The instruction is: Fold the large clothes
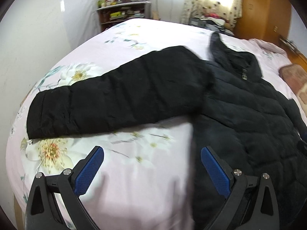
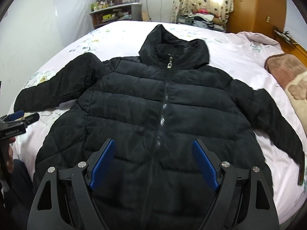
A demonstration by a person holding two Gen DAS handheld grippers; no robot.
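Observation:
A black hooded puffer jacket [image 2: 153, 105] lies face up and zipped on the bed, both sleeves spread out to the sides. My right gripper [image 2: 153, 149] hovers open over the jacket's lower front, straddling the zipper [image 2: 165, 99]. My left gripper [image 1: 152, 153] is open above the sheet, just below the jacket's left sleeve [image 1: 115, 99] and beside the jacket body [image 1: 249, 115]. The right wrist view shows the left gripper [image 2: 25, 116] at the far left, near the sleeve's cuff, held by a hand [image 2: 8, 159]. Nothing is between either pair of fingers.
The bed has a pink floral sheet [image 1: 134, 182]. A brownish folded blanket [image 2: 287, 76] lies at the bed's right edge. A cluttered shelf [image 2: 115, 13], a curtained window [image 2: 203, 0] and a wooden wardrobe [image 2: 255, 7] stand beyond the bed. A white wall [image 1: 38, 38] runs along the left.

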